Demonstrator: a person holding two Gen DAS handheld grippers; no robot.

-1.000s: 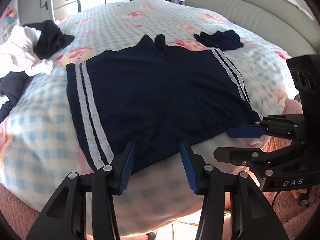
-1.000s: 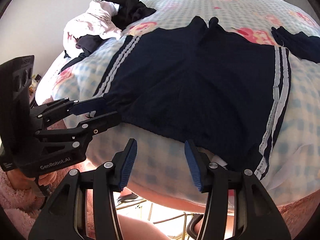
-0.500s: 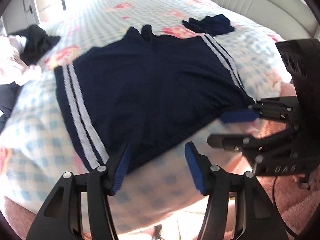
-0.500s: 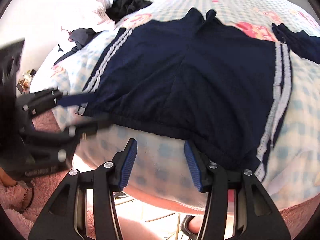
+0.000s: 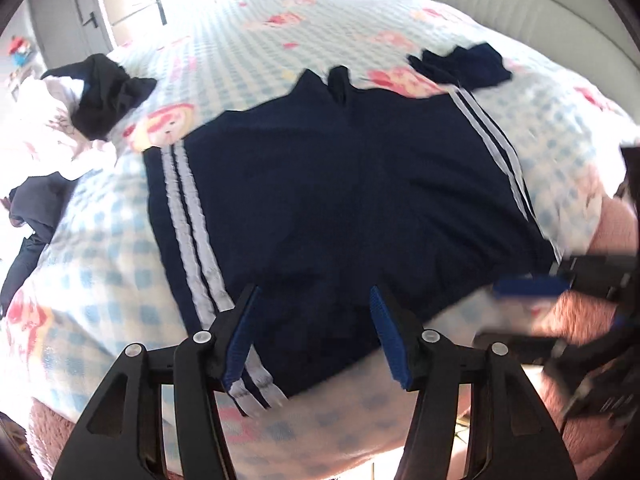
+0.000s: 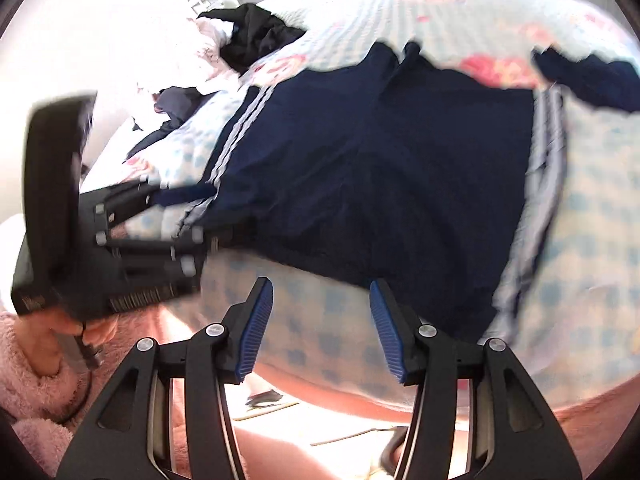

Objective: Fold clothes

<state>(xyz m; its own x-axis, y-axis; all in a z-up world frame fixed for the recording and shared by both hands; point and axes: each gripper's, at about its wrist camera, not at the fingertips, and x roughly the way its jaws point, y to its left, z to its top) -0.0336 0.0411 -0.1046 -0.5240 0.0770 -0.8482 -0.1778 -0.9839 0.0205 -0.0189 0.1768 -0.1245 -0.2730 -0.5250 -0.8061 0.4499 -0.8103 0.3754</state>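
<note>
Both grippers gape wide at the near edge of the shorts, gripping nothing.

The navy shorts (image 5: 352, 200), white-striped down each side, lie flat on the checked bedspread (image 5: 100, 272) with the waistband at the bed's near edge. The left gripper (image 5: 312, 332) straddles the waistband by the left stripes; the right gripper (image 6: 320, 324) hangs just short of the waistband near the right corner. A dark garment (image 5: 460, 66) lies beyond the shorts, a clothes pile (image 5: 80, 120) to the left.
</note>
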